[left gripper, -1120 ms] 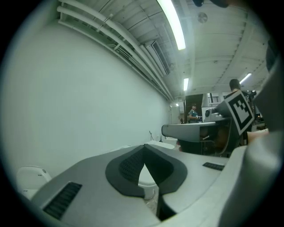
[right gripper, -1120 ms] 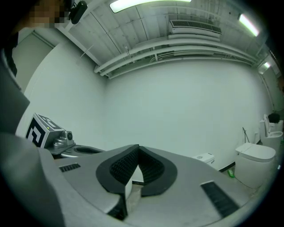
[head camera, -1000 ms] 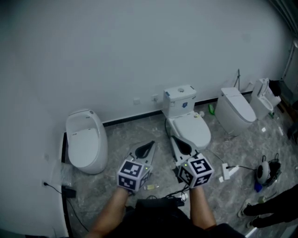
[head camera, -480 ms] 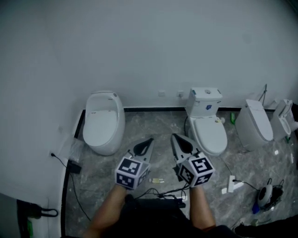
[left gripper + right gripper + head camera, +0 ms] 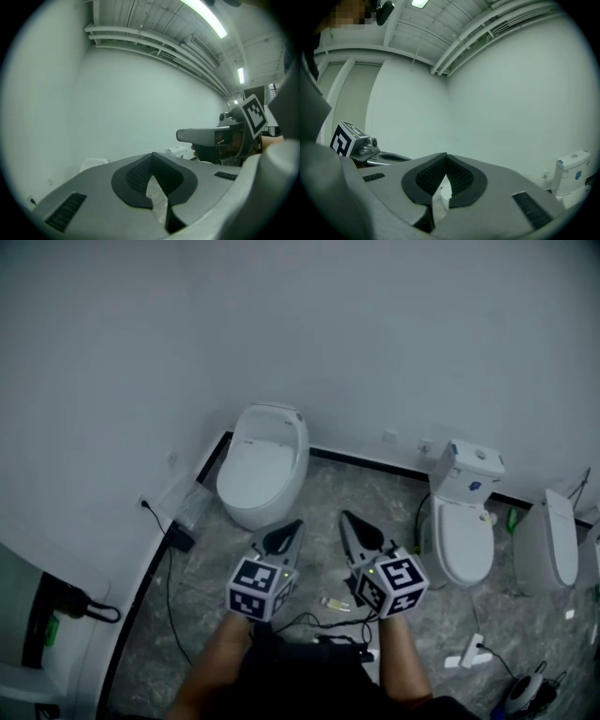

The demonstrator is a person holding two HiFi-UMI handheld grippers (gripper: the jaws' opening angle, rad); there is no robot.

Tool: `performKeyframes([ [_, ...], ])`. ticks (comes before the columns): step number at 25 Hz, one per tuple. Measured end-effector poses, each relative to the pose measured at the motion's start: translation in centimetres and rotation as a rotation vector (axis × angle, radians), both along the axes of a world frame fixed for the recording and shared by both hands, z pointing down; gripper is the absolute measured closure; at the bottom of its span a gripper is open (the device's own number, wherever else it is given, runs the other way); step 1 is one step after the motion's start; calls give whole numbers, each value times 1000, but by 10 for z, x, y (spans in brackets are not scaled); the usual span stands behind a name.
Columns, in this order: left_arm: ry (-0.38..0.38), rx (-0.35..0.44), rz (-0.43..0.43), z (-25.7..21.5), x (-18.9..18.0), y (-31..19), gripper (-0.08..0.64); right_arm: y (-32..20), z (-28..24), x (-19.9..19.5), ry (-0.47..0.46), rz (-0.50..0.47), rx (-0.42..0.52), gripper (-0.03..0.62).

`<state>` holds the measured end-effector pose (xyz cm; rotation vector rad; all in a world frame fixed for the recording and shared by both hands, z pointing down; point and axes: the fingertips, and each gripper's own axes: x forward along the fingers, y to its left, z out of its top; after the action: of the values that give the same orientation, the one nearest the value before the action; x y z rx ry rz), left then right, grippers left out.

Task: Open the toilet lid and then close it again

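White wall over grey marbled floor, seen from the head view. Change from a second ago: the whole scene has slid rightward in frame. The oval toilet (image 5: 265, 463), then at the left edge, now sits upper centre, and the tank toilet (image 5: 466, 526), then at centre, now stands at right. A third toilet (image 5: 549, 554) is cut by the right edge, and the dark-clad limb formerly at lower right is out of frame. Both grippers hold the same lower-centre spot as before. Writing: a small blue label on the cistern (image 5: 471, 472), also visible at the right edge of the right gripper view (image 5: 573, 176), is too small to read. The marker cubes (image 5: 260, 587) bear only black-and-white squares. Left gripper (image 5: 292, 529): jaws together, tips meeting, nothing between them, floor showing behind the gap (image 5: 152, 157). Right gripper (image 5: 445, 157): jaws likewise closed and empty, beside the left one (image 5: 351, 524). Lid (image 5: 258, 468) of the oval toilet: down, just above the gripper tips in frame, untouched by either. Floor items: black cables and a plug block (image 5: 180, 538) at left, and a white power strip (image 5: 466, 652) at lower right.
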<state>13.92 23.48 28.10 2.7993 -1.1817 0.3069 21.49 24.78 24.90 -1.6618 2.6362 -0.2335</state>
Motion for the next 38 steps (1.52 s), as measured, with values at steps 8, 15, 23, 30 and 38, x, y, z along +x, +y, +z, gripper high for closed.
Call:
performKeyframes([
  [8,2,-7,-179,3,-84,-9,552,-21,4,-82,14,-175,-9,583],
  [15,2,-21,-269,9,-150,-22,552,-39,6,-150,44,-272,-11,583],
  [23,26,-19,-281,10,-192,-54,551,-71,8,-193,68,-284,-18,583],
  [30,41,-34,-247,17,-223,-95,551,-110,17,-221,89,-230,-37,583],
  [38,34,-56,-197,29,-247,-132,552,-138,26,-236,83,-136,-72,583],
])
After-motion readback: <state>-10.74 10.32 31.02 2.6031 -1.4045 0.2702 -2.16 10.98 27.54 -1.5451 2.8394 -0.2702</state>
